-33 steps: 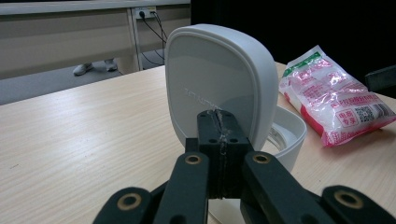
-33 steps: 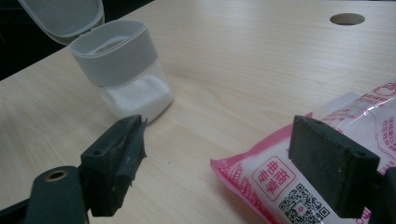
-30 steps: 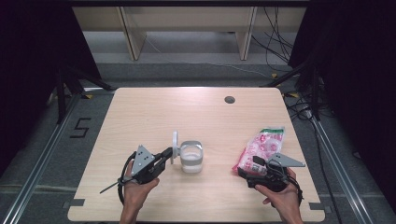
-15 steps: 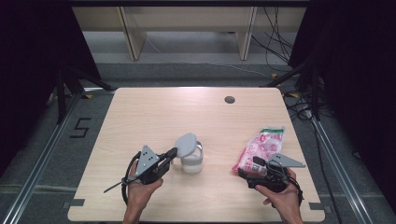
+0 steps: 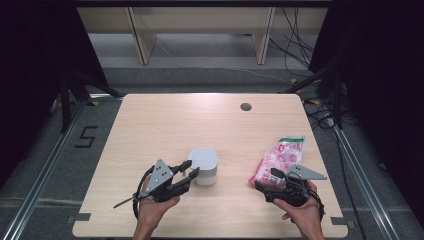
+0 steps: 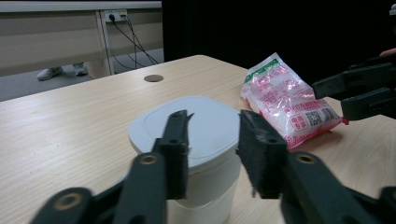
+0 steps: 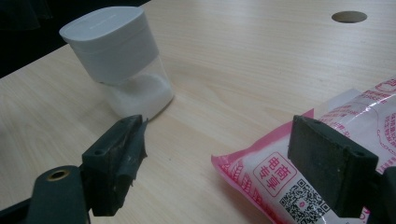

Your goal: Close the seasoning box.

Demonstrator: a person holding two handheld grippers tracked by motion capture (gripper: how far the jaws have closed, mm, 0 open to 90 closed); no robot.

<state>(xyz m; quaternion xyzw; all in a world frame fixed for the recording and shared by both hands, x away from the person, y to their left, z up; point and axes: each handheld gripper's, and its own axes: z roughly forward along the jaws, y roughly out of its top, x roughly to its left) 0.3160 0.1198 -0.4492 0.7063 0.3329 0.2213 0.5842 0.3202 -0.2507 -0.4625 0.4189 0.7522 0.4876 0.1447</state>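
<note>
Left gripper (image 5: pixel 191 170): your jaws have just been opening and now stand partly apart; nothing is pressed between the pads. They point at the white jar from its near left side.
White jar (image 5: pixel 205 166): it stands upright on the tabletop (image 5: pixel 165 125) right at your left gripper's tips. In the left gripper view the jar (image 6: pixel 196 140) sits just beyond the two black jaws, its flat white lid closed on top and showing in the gap between them. Whether a pad brushes the lid's edge, you cannot tell.
Jar contents: in the right gripper view the jar (image 7: pixel 121 60) has a clear lower part with white powder or grains inside, under the broad white lid.
Right gripper (image 5: pixel 265 177): your jaws stand wide apart and hold nothing. They sit low over the tabletop at the near end of the pink packet.
Pink packet (image 5: pixel 280 157): it lies flat, stretching away from your right gripper. In the right gripper view its near corner (image 7: pixel 280 182) lies between the two pads, close to the right-hand pad, with a printed code facing up; the pads do not press on it.
Jar relative to right gripper: well off to the left of your right gripper's tips, apart from the packet.
Packet relative to left gripper: beyond the jar and to the right in the left gripper view (image 6: pixel 285 98), with your right gripper's jaws at its far side.
</note>
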